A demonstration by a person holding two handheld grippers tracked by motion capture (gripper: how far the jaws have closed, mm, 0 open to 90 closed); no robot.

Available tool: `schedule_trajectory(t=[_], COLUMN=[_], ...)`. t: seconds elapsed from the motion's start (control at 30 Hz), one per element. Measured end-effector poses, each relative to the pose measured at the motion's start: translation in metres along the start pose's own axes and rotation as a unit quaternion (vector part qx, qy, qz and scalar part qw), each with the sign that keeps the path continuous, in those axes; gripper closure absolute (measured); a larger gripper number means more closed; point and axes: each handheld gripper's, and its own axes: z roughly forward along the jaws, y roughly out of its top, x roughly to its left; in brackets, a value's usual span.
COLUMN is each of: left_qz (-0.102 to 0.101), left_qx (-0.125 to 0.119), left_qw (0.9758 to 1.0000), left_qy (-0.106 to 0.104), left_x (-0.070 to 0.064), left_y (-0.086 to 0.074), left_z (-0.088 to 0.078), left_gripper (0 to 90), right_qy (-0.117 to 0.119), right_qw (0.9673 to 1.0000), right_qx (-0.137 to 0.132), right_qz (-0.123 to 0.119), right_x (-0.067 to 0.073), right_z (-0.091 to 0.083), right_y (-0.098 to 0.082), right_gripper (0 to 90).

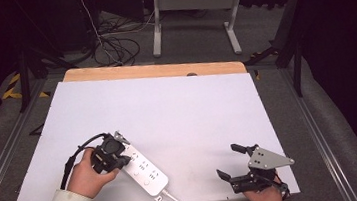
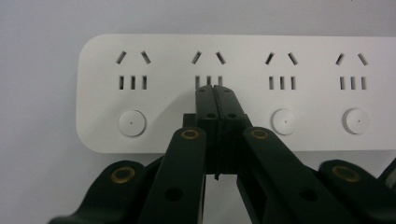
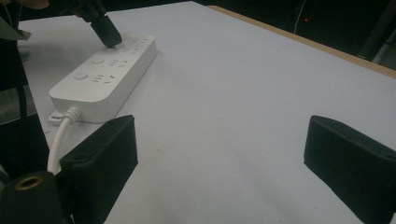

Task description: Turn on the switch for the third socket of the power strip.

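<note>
A white power strip [image 1: 146,171] lies at an angle near the table's front left, and its white cord [image 1: 177,199] runs off the front edge. My left gripper [image 1: 128,159] is shut with nothing between its jaws. Its tips [image 2: 215,89] rest on the power strip [image 2: 243,51] where the second round button would be, hiding that spot. Round buttons [image 2: 132,122] show beside the other socket groups. My right gripper [image 1: 228,160] is open at the front right, about a hand's width from the strip. In the right gripper view its jaws [image 3: 219,154] stand wide apart over bare table, with the strip [image 3: 109,70] ahead on the left.
The white table top [image 1: 167,106] has a wooden strip along its far edge [image 1: 153,71]. Beyond the table are a white desk frame [image 1: 192,8] and loose cables [image 1: 115,47] on the grey floor. Metal rails [image 1: 1,159] run along both sides.
</note>
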Motion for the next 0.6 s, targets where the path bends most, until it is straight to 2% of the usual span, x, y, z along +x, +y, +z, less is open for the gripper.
schedule_trajectory(t=[0.2, 0.4, 0.6], left_qz=[0.001, -0.008, -0.003], left_qx=[0.000, 0.002, -0.001], left_qw=[1.0000, 1.0000, 0.9999], left_qy=[0.003, 0.000, 0.010], left_x=[-0.0007, 0.0002, -0.0025], left_y=[0.0000, 0.0000, -0.0008], left_z=[0.0005, 0.0013, 0.0028], left_gripper=[90.0, 90.0, 90.0], right_qy=[0.000, -0.001, 0.000], right_qw=[1.0000, 1.0000, 1.0000], right_qx=[-0.001, -0.006, -0.005], right_qz=[0.003, -0.002, -0.002], right_x=[0.0003, 0.0009, 0.0011], right_z=[-0.0005, -0.0011, -0.0012], right_y=[-0.0001, 0.0007, 0.0007], right_gripper=[10.1, 10.1, 10.1])
